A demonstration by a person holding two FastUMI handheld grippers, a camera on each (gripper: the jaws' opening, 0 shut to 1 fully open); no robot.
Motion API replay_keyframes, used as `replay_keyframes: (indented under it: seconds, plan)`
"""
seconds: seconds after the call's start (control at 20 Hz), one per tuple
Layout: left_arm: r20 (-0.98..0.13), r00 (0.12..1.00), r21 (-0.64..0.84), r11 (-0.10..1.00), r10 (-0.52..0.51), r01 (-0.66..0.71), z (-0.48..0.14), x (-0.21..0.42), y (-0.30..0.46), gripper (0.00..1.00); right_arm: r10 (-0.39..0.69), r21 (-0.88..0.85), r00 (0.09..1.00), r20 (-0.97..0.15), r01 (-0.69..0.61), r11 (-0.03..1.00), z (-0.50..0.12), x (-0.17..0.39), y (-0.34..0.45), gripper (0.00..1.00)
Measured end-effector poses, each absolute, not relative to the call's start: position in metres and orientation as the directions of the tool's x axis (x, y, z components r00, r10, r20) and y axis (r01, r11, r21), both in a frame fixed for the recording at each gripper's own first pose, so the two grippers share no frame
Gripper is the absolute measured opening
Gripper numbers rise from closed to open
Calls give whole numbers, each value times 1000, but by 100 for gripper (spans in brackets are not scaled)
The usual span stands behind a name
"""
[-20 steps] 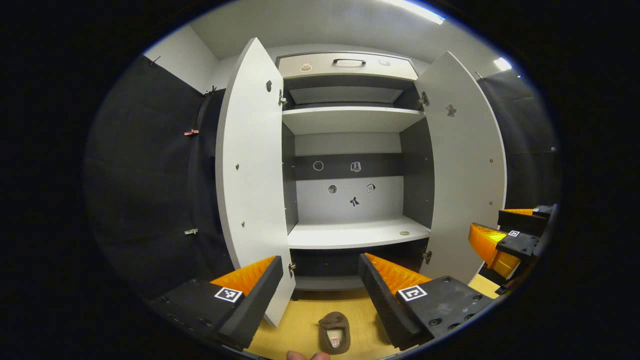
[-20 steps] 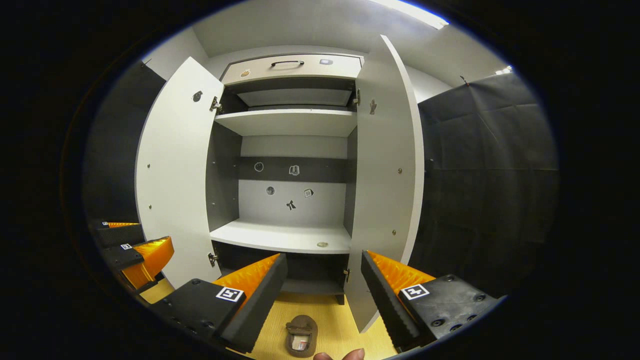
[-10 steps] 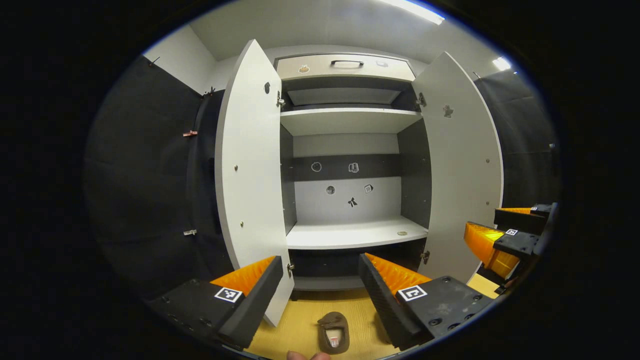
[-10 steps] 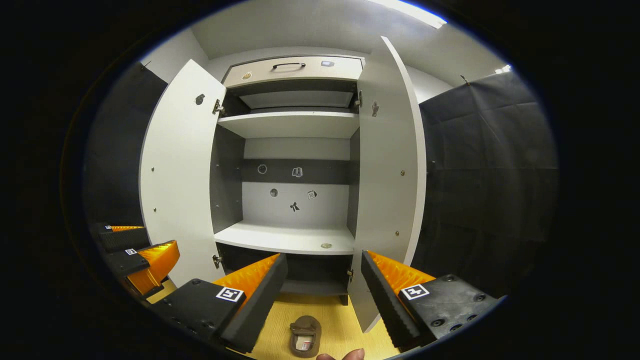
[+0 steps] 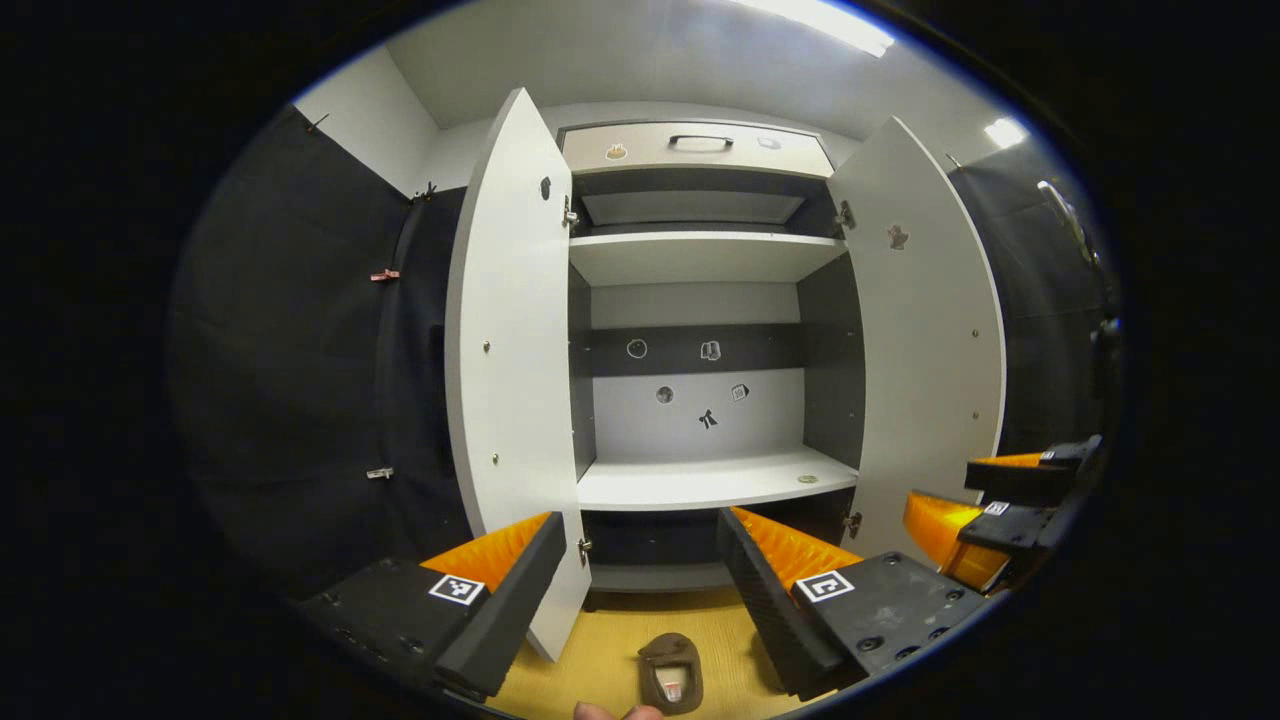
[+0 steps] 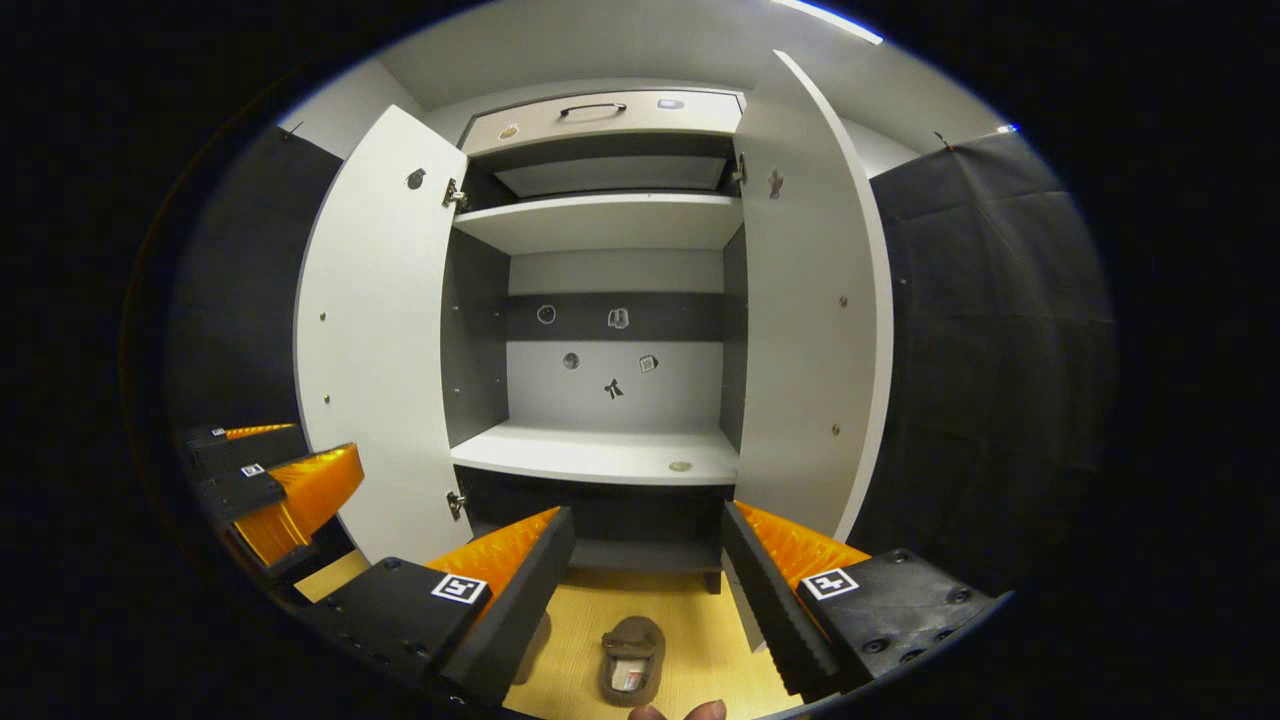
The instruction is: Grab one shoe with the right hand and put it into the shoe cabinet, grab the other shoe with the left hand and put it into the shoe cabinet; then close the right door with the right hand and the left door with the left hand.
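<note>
A brown shoe (image 5: pixel 672 672) lies on the wooden floor in front of the open shoe cabinet (image 5: pixel 715 480), just below and between my left gripper's (image 5: pixel 640 525) open fingers. In the right gripper view a brown shoe (image 6: pixel 632 660) lies the same way under my right gripper (image 6: pixel 648 520), which is open and holds nothing. A darker shape (image 6: pixel 533 645) beside its left finger may be the second shoe; I cannot tell. Both doors stand wide open: left door (image 5: pixel 510 380), right door (image 5: pixel 930 380). Each view catches the other gripper at its edge: right gripper (image 5: pixel 945 485), left gripper (image 6: pixel 325 442).
The middle shelf (image 6: pixel 600 455) carries a small round object (image 6: pixel 680 466) near its right front. A drawer with a handle (image 5: pixel 700 142) tops the cabinet. Black cloth walls stand on both sides. A person's fingertips (image 6: pixel 680 712) show at the bottom edge.
Both grippers shifted slightly. The cabinet sits lower in the left gripper view and higher in the right gripper view, where the shoe shows more fully. Both stayed open.
</note>
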State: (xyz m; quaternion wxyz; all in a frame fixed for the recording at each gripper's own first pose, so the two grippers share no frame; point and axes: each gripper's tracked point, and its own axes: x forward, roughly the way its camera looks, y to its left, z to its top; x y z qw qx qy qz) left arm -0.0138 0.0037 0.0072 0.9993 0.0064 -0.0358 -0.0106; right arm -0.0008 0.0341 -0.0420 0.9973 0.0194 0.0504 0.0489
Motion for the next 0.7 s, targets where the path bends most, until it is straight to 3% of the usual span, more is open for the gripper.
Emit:
replay_keyframes:
  seconds: [0.4,0.7]
  plan:
    - [31,1000,43,999,6,-7,-26,-12,24,97,194,146,881,-432,-143,979,-200,3,71,99]
    - [-41,999,52,999,14,-12,-61,-8,32,97,206,184,788,-581,-119,976,-296,10,82,99]
